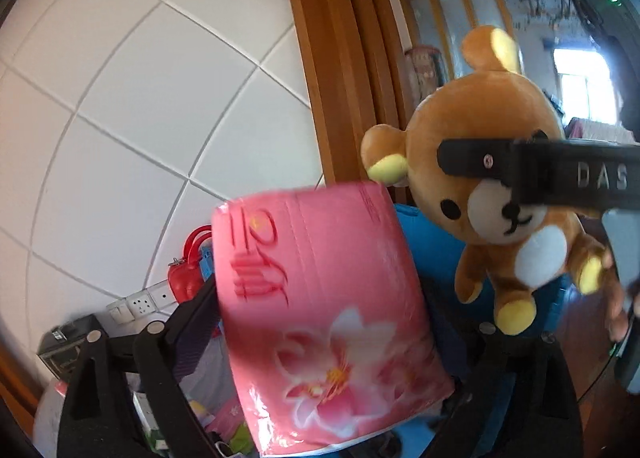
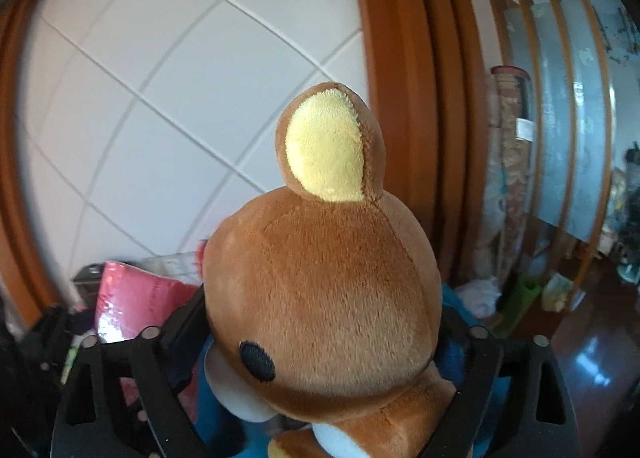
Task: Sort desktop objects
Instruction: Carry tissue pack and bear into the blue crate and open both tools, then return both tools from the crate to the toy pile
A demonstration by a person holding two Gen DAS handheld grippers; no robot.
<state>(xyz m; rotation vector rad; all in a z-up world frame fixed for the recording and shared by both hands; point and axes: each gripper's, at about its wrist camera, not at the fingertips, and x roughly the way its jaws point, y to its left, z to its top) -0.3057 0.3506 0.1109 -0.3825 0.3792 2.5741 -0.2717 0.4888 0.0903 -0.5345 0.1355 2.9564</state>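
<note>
Left wrist view: left claw [image 1: 320, 322] spread wide around a pink tissue pack [image 1: 324, 318], lifted before a white tiled wall [image 1: 140, 97]; pads apparently against the pack's sides, contact partly hidden. At 2 o'clock, a brown teddy bear [image 1: 496, 161] clamped at the head by the right claw [image 1: 500, 167], one black finger [image 1: 472, 159] crossing its face. Wooden door frame [image 1: 320, 57] at 12 o'clock. Red toy bag [image 1: 188, 270] at 9 o'clock.

Right wrist view: bear's head filling the centre, held wide between the fingers, pink pack at 8 o'clock.
</note>
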